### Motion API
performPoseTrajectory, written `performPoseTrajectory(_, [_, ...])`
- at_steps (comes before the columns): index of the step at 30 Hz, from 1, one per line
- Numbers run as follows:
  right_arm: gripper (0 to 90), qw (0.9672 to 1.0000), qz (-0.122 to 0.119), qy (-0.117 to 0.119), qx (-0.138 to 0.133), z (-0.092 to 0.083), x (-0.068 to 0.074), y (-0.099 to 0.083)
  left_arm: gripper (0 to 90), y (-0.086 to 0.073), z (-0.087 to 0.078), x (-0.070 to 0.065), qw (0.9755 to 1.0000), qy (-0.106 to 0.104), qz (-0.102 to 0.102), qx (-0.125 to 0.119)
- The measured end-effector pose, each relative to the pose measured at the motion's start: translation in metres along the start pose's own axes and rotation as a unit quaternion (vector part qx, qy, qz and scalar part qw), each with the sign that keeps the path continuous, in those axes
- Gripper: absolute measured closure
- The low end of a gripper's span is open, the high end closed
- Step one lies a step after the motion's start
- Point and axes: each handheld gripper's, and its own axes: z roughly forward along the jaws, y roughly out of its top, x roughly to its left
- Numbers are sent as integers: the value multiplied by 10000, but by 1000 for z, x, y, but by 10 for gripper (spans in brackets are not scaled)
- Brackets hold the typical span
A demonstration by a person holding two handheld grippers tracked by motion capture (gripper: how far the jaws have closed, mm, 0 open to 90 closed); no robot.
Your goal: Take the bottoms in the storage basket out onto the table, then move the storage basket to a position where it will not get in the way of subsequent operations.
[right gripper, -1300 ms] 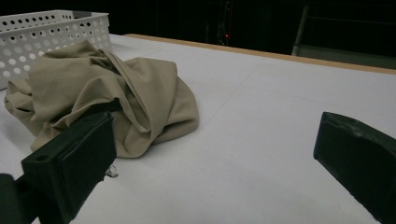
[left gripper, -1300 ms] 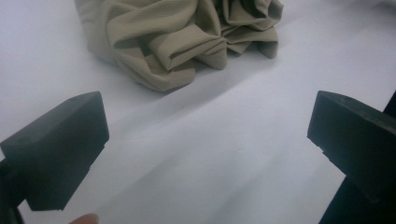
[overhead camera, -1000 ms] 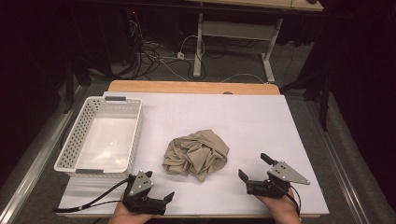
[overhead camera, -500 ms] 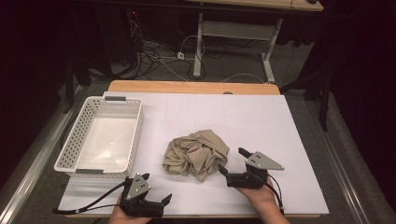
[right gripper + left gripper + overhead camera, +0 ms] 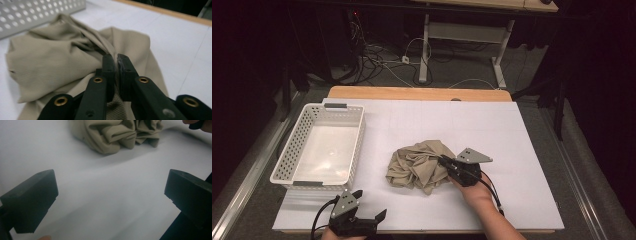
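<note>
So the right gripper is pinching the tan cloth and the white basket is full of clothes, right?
Not quite. The right gripper is pinching the tan cloth, but the white basket holds no clothes. The high view shows its bare bottom.

— Where's the right gripper [image 5: 446, 162]?
— Reached out ahead of the right hand [image 5: 474, 187], forearm slanting in from the bottom edge; its jaws have just closed, nearly together.
— And the left gripper [image 5: 369, 206]?
— Low at the near edge, jaws spread wide, level.
</note>
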Motion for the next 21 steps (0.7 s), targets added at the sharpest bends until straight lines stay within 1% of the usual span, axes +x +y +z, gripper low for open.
performPoseTrajectory(2, [866, 9998, -14, -6, -184, -12, 0, 1, 0, 4, 4, -5, 9995, -254, 164, -112])
performPoseTrajectory(3, [866, 9997, -24, -3, -261, -19, 0, 1, 0, 7, 7, -7, 9989, -298, 317, -185])
performPoseTrajectory(6, [866, 9989, -54, -62, -458, -40, -2, -2, 0, 15, 18, -16, 9973, -505, 472, -236])
performPoseTrajectory(9, [866, 9979, -91, -291, -575, -62, -5, -9, 0, 23, 31, -22, 9956, -693, 604, -187])
performPoseTrajectory(10, [866, 9976, -65, -377, -582, -69, -7, -13, 0, 26, 35, -24, 9950, -751, 644, -169])
performPoseTrajectory(12, [865, 9970, 38, -534, -556, -82, -13, -20, 0, 31, 43, -28, 9938, -861, 677, -193])
performPoseTrajectory(14, [864, 9963, 143, -681, -509, -94, -21, -28, 0, 36, 50, -31, 9926, -961, 699, -268])
performPoseTrajectory(16, [865, 9950, 232, -847, -480, -106, -28, -35, 0, 40, 56, -33, 9916, -992, 731, -386])
performPoseTrajectory(17, [865, 9941, 297, -923, -490, -112, -31, -38, 0, 42, 58, -33, 9913, -1035, 706, -406])
performPoseTrajectory(18, [865, 9929, 363, -1013, -498, -118, -35, -41, 0, 44, 60, -33, 9909, -1084, 683, -409])
performPoseTrajectory(20, [865, 9903, 474, -1197, -514, -129, -44, -47, 0, 48, 64, -33, 9917, -1047, 693, -271])
performPoseTrajectory(21, [865, 9887, 554, -1293, -525, -135, -49, -50, 0, 49, 65, -33, 9918, -1042, 704, -245])
